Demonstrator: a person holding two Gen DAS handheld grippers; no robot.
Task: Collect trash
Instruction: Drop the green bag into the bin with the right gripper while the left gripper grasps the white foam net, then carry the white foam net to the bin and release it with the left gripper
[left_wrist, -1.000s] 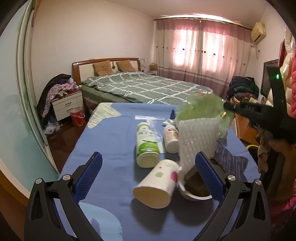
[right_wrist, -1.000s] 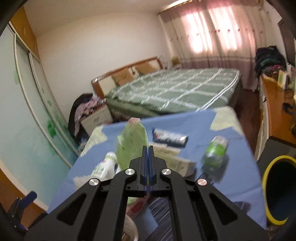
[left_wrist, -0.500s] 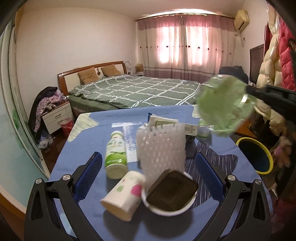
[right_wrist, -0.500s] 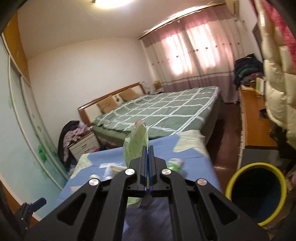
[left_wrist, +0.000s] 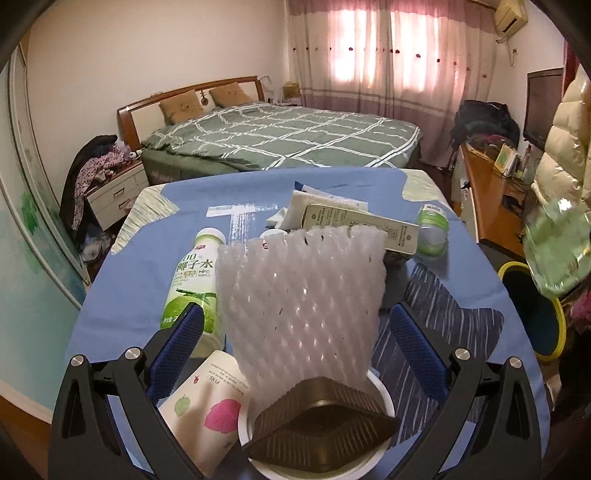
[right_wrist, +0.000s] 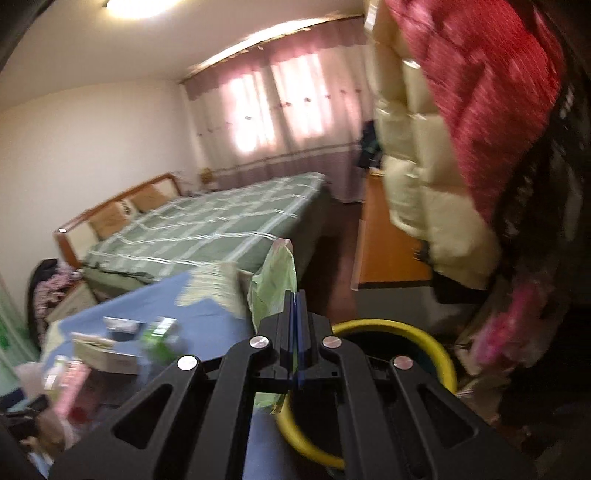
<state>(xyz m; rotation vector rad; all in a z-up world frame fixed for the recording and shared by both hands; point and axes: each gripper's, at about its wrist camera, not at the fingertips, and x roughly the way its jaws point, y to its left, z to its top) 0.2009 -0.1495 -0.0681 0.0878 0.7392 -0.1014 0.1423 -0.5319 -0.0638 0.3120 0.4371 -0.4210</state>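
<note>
Blue table (left_wrist: 122, 295): coconut-water bottle (left_wrist: 194, 280) reads "椰子水" ("NFC" beside it).

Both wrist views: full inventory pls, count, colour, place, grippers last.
Foam net sleeve: 1, white, upright in the bowl, table front.
Bowl: 1, white, table front edge.
Ridged tray: 1, brown, in the bowl.
Paper cup: 1, white with pink and green leaves, on its side left of the bowl.
Coconut water bottle: 1, white and green, lying left of the sleeve.
Carton: 1, olive, behind the sleeve.
Small bottle: 1, clear, green label, table right.
Table: 1, blue cloth.
Bin: 1, yellow rim, floor right of the table.
Plastic wrapper: 1, green, in the right gripper above the bin's rim.
Left gripper: open, around the sleeve.
Right gripper: shut on the wrapper.
</note>
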